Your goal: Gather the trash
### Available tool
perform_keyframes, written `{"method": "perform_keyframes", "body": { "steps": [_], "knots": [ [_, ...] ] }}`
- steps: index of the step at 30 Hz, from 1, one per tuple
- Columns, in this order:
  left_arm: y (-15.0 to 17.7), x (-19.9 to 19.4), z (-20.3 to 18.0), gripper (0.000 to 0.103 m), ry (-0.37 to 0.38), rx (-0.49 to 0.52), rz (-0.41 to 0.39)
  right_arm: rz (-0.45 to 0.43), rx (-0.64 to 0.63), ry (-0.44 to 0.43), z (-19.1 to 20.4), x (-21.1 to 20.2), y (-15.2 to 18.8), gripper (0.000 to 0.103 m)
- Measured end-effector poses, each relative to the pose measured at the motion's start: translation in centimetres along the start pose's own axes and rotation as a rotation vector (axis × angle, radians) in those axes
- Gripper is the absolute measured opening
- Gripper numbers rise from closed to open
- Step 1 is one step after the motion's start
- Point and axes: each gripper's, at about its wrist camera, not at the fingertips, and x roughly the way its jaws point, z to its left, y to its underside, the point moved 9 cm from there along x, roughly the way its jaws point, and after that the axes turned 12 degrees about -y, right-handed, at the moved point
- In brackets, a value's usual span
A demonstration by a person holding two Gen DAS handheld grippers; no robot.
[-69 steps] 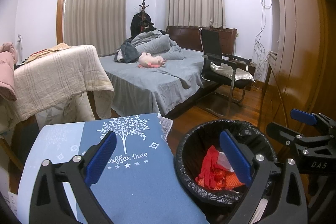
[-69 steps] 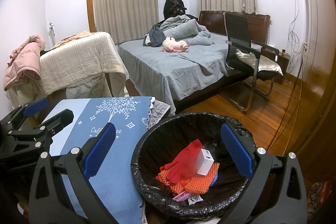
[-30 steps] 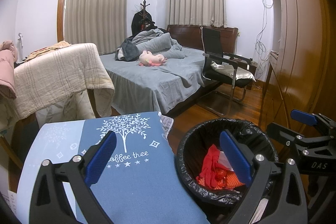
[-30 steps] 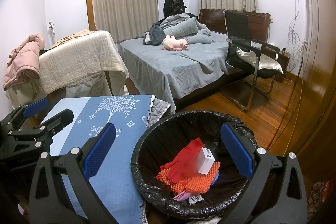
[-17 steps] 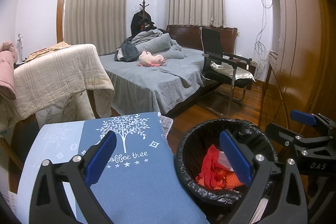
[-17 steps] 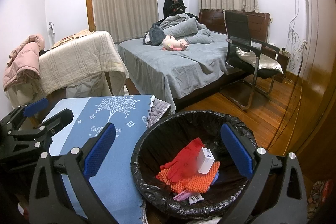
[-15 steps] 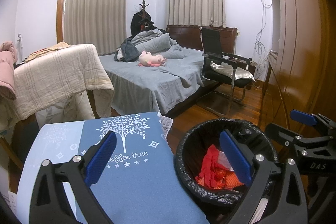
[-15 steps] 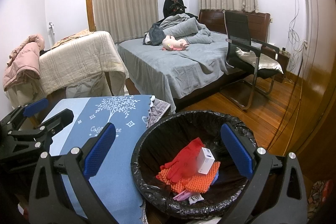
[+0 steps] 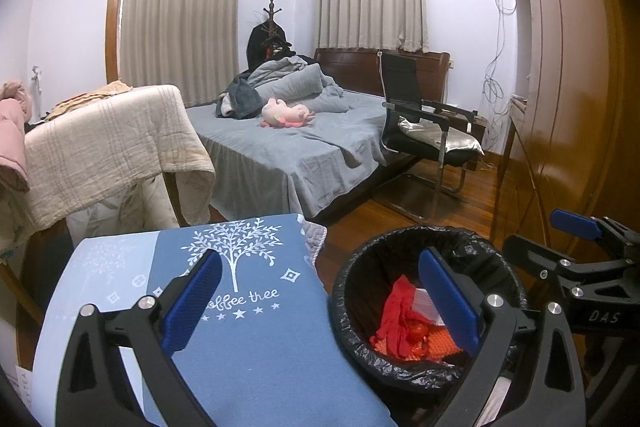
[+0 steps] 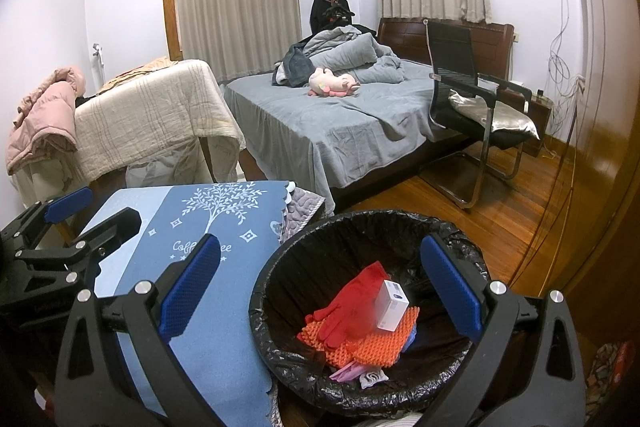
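Almost nothing has moved since the earlier frames: both tools hover as before. The left gripper and right gripper are spread wide and empty. The collected trash, a red glove and white box, lies in the black-lined bin, near and right, directly under the right gripper, which is nearer; the blue cloth left shows no litter.

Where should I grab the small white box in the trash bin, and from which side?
Take the small white box across its two narrow long sides, coming from above with the right hand-held gripper. It lies tilted on top of the red glove and orange mat, so its upper end sticks up free inside the trash bin.
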Motion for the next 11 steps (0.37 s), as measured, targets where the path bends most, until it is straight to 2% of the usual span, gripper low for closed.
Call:
{"method": "perform_keyframes", "body": {
  "steps": [11],
  "knots": [
    [0.0, -0.02, 0.02, 0.097, -0.003, 0.0, -0.001, 0.001, 0.0, -0.001, -0.05, 0.01, 0.03, 0.098]
  ]
}}
